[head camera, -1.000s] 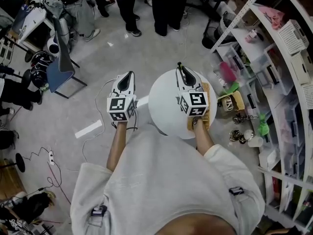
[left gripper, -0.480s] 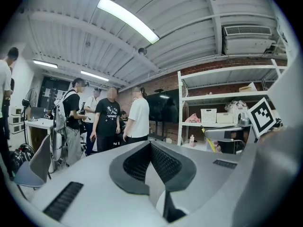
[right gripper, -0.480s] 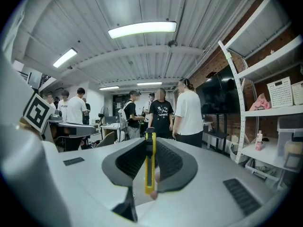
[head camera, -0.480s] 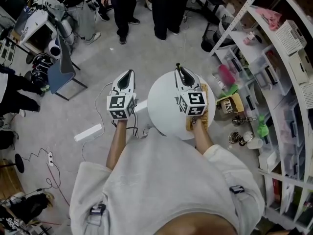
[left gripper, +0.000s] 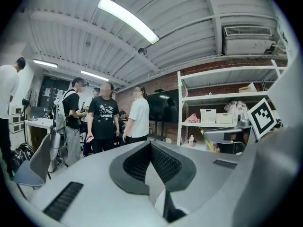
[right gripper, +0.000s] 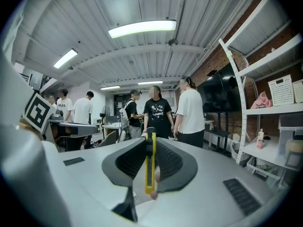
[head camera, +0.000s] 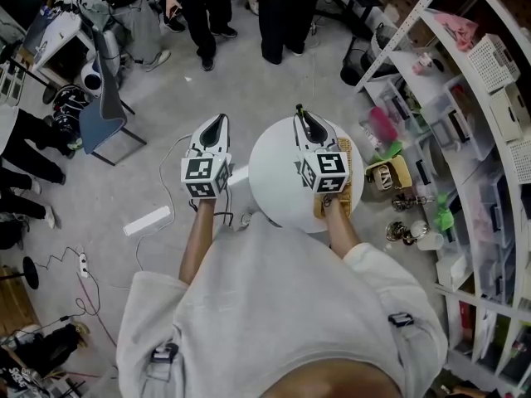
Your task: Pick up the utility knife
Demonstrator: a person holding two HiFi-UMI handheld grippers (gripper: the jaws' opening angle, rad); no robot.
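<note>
A yellow utility knife (right gripper: 150, 167) with a black tip stands on edge between the ribbed pads of my right gripper (right gripper: 150, 151), which is shut on it and held up in the air, pointing roughly level. In the head view the right gripper (head camera: 304, 119) hovers over the round white table (head camera: 278, 177), and the knife shows only as a thin dark sliver at its tip. My left gripper (head camera: 215, 128) is held level beside it, left of the table, over the floor. In the left gripper view its pads (left gripper: 142, 162) meet with nothing between them.
A woven mat (head camera: 344, 181) lies on the table's right side. White shelving (head camera: 465, 98) with bins and clutter runs down the right. Several people (head camera: 282, 7) stand ahead. A blue chair (head camera: 104, 110), cables and a white power strip (head camera: 148, 220) are on the floor to the left.
Both grippers stay where they were, the knife still gripped. The people ahead have shifted their feet, and the head view has drifted slightly.
</note>
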